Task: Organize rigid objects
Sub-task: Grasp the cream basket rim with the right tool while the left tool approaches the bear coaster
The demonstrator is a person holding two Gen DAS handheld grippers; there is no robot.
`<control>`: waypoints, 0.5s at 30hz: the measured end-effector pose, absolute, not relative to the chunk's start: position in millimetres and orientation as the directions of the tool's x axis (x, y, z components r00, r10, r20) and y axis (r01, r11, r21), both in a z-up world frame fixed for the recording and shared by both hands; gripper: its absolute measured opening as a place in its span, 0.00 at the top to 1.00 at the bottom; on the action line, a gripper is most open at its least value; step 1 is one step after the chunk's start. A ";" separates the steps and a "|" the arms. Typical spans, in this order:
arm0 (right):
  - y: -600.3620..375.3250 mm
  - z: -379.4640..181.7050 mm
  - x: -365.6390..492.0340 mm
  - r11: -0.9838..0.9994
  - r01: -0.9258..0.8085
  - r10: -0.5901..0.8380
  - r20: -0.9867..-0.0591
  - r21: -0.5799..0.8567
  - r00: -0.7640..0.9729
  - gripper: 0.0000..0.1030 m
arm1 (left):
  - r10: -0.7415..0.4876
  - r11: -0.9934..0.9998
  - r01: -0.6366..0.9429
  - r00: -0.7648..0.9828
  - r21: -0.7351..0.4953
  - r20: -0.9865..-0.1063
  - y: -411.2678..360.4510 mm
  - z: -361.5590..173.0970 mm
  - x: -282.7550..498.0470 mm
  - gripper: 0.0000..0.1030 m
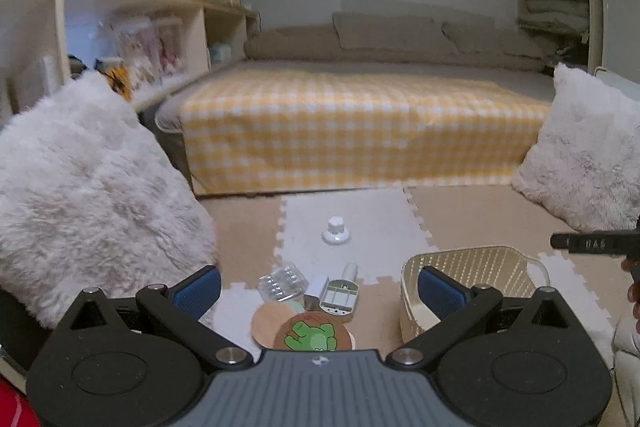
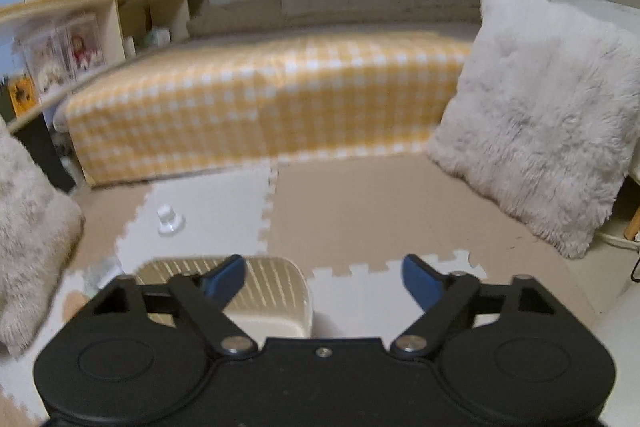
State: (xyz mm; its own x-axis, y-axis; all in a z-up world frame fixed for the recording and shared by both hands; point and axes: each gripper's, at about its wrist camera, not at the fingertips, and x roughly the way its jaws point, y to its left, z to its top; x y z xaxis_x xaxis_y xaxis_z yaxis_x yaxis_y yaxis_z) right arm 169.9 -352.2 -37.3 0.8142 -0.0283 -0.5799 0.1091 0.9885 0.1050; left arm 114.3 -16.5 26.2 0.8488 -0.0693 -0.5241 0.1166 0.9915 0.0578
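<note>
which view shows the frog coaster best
The left wrist view. The round frog coaster lies just ahead of the open left gripper, its green frog print plain, though the gripper body hides its near edge. The right wrist view does not show it: only a blurred tan patch sits at the left edge, too unclear to name.

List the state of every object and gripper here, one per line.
left gripper: open, empty
right gripper: open, empty
basket: upright, looks empty
white knob: upright, alone on mat
frog coaster: flat, overlapping the plain coaster
clear box: on floor
</note>
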 end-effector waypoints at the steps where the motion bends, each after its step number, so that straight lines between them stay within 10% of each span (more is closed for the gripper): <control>1: -352.6 -42.2 174.4 0.991 0.102 -0.028 -0.596 0.091 0.802 0.31 | -0.065 0.991 0.115 0.846 0.063 -0.529 -16.3 24.6 120.7 0.00; 15: -341.2 -82.4 209.0 0.996 -0.005 0.073 -0.741 0.093 0.668 0.71 | -0.031 0.995 0.087 0.748 0.051 -0.663 -10.6 -30.1 202.0 0.00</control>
